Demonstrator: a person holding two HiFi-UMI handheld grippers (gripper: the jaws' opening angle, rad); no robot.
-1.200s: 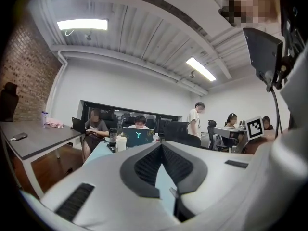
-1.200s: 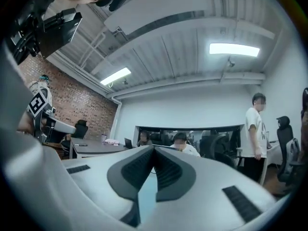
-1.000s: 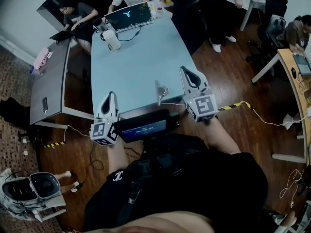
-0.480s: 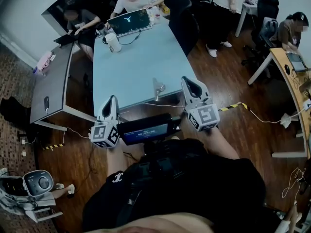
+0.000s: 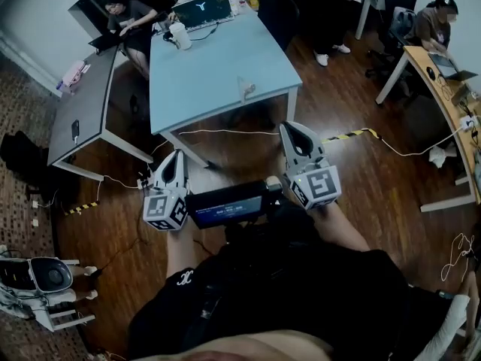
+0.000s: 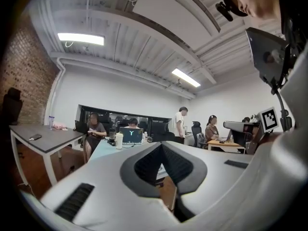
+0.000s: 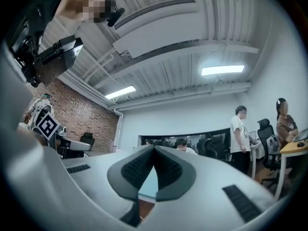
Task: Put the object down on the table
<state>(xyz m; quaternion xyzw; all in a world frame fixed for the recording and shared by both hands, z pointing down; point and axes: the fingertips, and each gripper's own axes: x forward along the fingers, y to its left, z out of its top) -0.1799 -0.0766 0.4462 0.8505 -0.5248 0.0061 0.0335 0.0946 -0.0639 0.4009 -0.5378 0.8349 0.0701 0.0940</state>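
A small pale object point(image 5: 246, 89) stands by itself on the light blue table point(image 5: 210, 66), near its front edge. Both grippers are held over the wooden floor, well short of the table. In the head view my left gripper point(image 5: 174, 157) points toward the table leg, and my right gripper point(image 5: 294, 128) points the same way further right. The left gripper view shows the left gripper point(image 6: 161, 145) with its tips meeting and nothing between them. The right gripper point(image 7: 154, 148) is likewise shut and empty.
A laptop point(image 5: 201, 10) and a white cup point(image 5: 179, 34) sit at the table's far end, where people are seated. A grey table point(image 5: 79, 115) stands at the left and a wooden desk point(image 5: 443, 89) at the right. Cables and yellow-black tape point(image 5: 349, 135) cross the floor.
The person and both grippers have drawn back from the blue table, which now lies further up the head view. The small object stays where it was on the table.
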